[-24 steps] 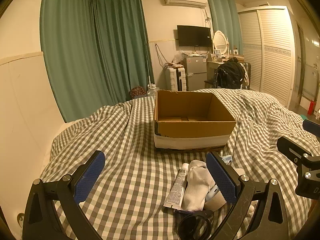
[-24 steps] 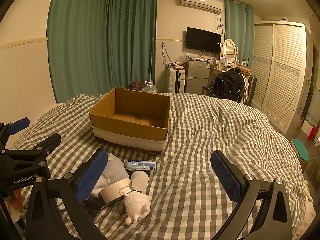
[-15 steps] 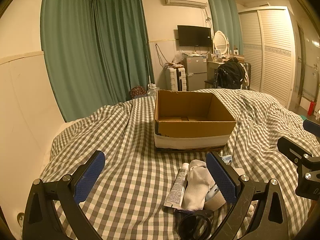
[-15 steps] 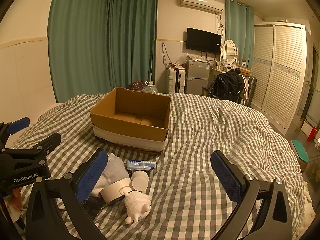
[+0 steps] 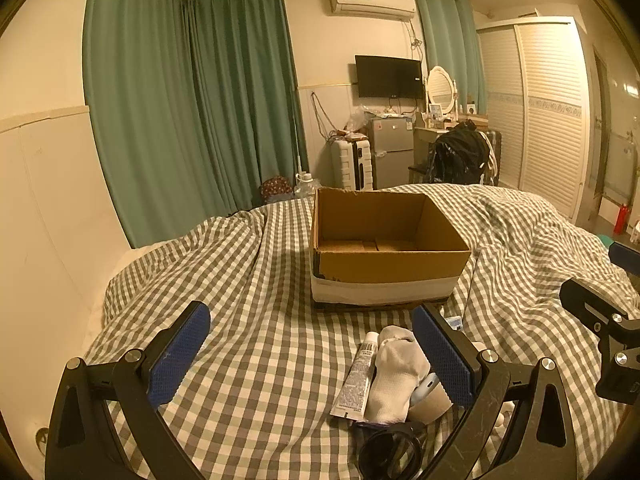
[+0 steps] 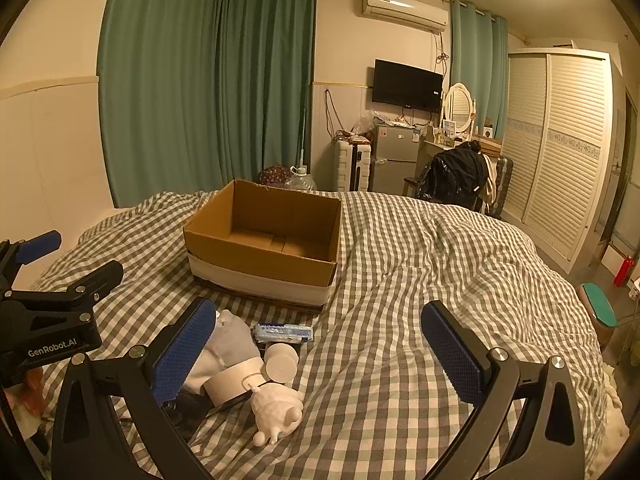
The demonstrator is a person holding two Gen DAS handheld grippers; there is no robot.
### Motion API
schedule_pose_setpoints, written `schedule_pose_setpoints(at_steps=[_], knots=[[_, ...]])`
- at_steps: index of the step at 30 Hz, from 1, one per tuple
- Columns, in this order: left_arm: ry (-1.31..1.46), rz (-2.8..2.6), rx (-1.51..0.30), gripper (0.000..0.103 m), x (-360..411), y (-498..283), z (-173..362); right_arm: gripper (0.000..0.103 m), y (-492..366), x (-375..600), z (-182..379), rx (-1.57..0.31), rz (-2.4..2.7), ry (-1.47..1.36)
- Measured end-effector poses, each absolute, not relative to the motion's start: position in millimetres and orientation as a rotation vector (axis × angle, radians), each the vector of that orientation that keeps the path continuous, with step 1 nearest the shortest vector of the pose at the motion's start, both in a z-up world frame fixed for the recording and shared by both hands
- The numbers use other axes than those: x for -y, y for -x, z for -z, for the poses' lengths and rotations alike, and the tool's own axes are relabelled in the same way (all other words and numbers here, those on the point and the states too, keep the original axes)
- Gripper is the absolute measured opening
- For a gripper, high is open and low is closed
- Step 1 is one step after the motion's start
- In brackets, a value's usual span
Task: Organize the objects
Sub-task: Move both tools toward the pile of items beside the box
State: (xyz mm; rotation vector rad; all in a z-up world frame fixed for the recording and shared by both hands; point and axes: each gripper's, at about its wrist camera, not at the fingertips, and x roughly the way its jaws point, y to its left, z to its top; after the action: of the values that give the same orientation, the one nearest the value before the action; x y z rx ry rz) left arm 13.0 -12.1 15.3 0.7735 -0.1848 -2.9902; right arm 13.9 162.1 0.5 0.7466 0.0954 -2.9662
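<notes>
An open brown cardboard box [image 5: 384, 256] sits on the grey-checked bed [image 5: 248, 320]. Nearer than the box lie a white sock [image 5: 394, 372] and a white tube [image 5: 356, 380]. The left tool [image 5: 312, 356] and right tool [image 6: 320, 352] are both released, grasping nothing.

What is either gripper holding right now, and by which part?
Nothing. The left gripper and right gripper are both open and empty; the white sock lies loose on the bed.

Left gripper [image 5: 312, 356], right gripper [image 6: 320, 350] wide open.
</notes>
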Motion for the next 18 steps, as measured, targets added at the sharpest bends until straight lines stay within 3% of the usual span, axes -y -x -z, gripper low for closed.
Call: schedule_pose_setpoints(at_steps=[10, 18], knots=[[-0.907, 2.961, 0.21, 0.103, 20, -16, 8, 0.103, -22, -162, 3, -0.117, 2.926, -0.811], [-1.109, 2.944, 0.214, 0.103, 22, -18, 53, 0.101, -15, -166, 46, -0.142, 2.871, -1.019]])
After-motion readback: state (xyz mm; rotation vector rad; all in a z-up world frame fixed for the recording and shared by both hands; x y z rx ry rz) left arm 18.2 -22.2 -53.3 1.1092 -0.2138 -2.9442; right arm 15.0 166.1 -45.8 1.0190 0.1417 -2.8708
